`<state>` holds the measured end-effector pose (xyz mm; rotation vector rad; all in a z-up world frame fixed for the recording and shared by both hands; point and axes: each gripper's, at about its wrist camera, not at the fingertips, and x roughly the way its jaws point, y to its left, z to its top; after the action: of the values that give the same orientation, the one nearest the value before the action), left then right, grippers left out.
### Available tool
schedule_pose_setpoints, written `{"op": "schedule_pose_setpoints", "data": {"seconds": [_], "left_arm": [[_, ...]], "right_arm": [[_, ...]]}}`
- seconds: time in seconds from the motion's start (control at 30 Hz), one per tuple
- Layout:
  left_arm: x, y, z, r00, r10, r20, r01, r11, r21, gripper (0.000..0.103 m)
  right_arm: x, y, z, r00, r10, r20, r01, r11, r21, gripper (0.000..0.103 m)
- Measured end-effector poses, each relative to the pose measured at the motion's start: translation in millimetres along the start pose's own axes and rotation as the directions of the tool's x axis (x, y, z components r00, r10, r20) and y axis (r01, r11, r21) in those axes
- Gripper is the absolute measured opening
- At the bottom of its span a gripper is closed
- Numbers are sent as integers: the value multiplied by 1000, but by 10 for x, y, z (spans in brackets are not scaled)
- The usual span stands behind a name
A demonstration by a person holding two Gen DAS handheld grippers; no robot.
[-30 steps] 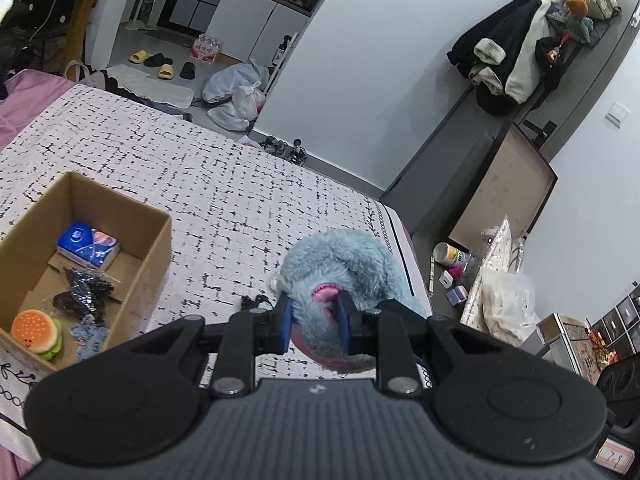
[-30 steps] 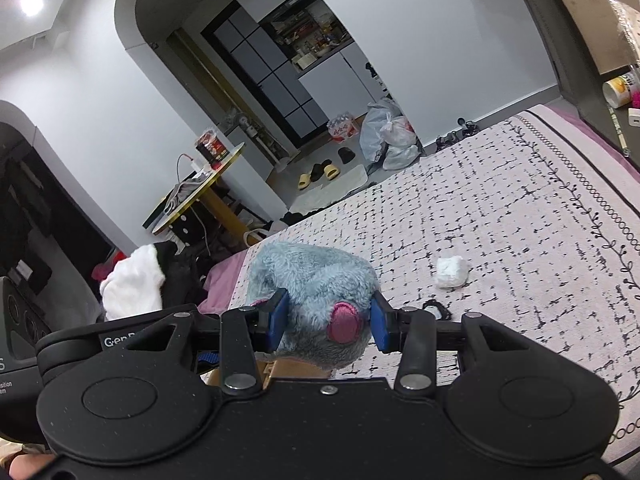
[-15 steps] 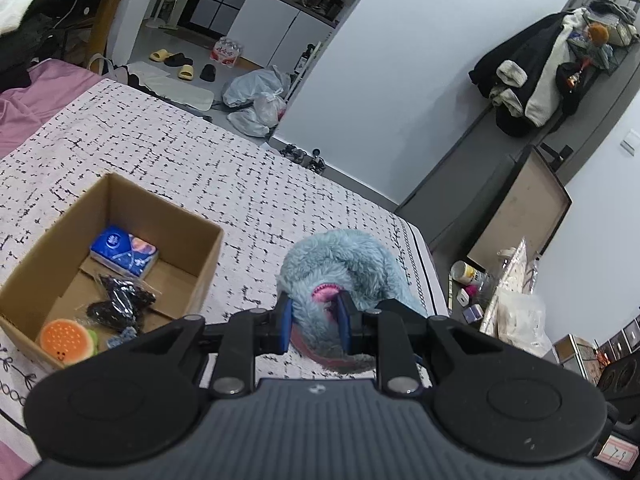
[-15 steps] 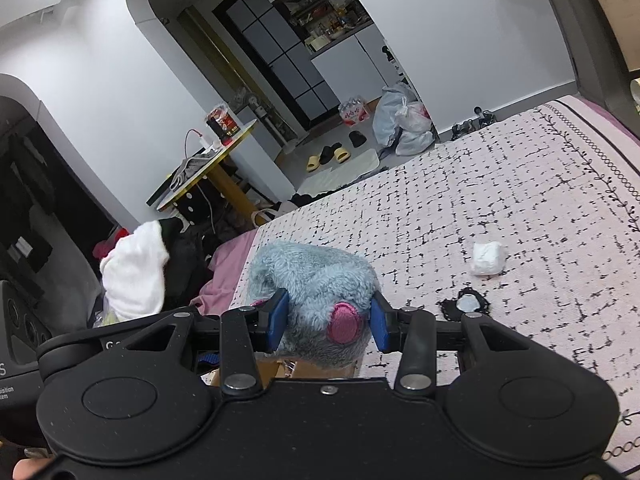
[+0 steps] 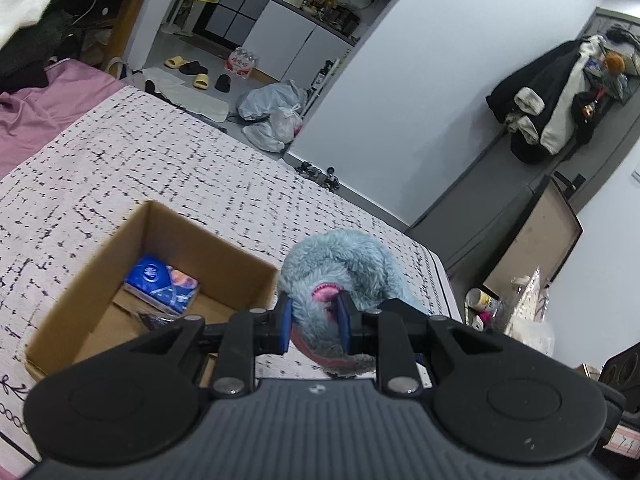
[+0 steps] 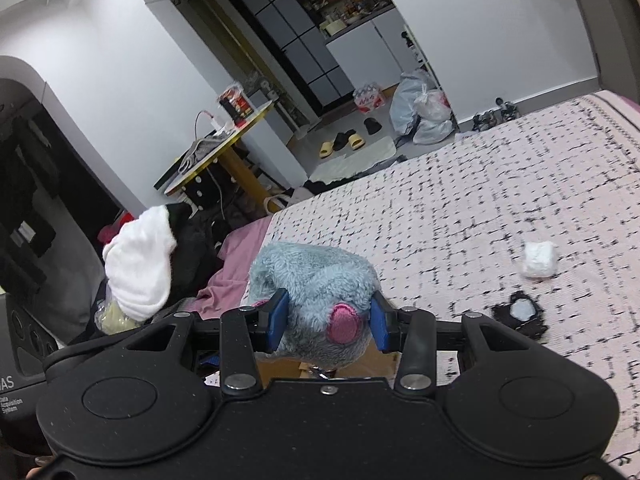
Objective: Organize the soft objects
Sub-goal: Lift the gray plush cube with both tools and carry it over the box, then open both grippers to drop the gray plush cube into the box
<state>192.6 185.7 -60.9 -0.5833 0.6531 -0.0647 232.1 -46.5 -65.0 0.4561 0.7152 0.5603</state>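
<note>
Right now the blue plush toy [image 5: 344, 264] hangs in the air above the patterned bedspread [image 5: 168, 168], carried by both tools at once. The left gripper [image 5: 314, 322] is clenched on a pink-trimmed fold of it, blue pads pinching the fur closely, and the toy bulges away toward twelve o'clock from those fingers. The right gripper [image 6: 328, 320] grasps a thicker part of the same toy [image 6: 316, 280], its pads [image 6: 277, 320] pressed into the fur on either side of a round pink patch [image 6: 345, 328]. In the left view the open cardboard box [image 5: 80, 292] sits just beside the toy at about nine o'clock, with a blue packet [image 5: 162, 284] lying on its floor. In the right view a strip of cardboard shows directly beneath the toy, at six o'clock. Farther out on the bedspread, toward three o'clock, lie a small white bundle [image 6: 540, 259] and a black-edged item with a pale centre [image 6: 520, 314], near each other and well apart from the toy.
</note>
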Motion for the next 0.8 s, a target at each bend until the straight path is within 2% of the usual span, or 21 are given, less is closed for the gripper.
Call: {"op": "schedule_pose_setpoints", "data": {"seconds": [0.23,0.6,0.8], "left_arm": [[-4,342,106,999,46,-3,-46,999,-30,22],[48,808,127,990,137,-26,-139,985,-104,22],[58,889,55,981,185,-62,-190,977,-101,27]], "right_arm": [[295,209,-84,999,22,-44,-23,1000,-17,42],[748,348,-270,989,40,-143,-35,999,39,42],[825,344,-353,979,33,-202,-22,998,61,48]]}}
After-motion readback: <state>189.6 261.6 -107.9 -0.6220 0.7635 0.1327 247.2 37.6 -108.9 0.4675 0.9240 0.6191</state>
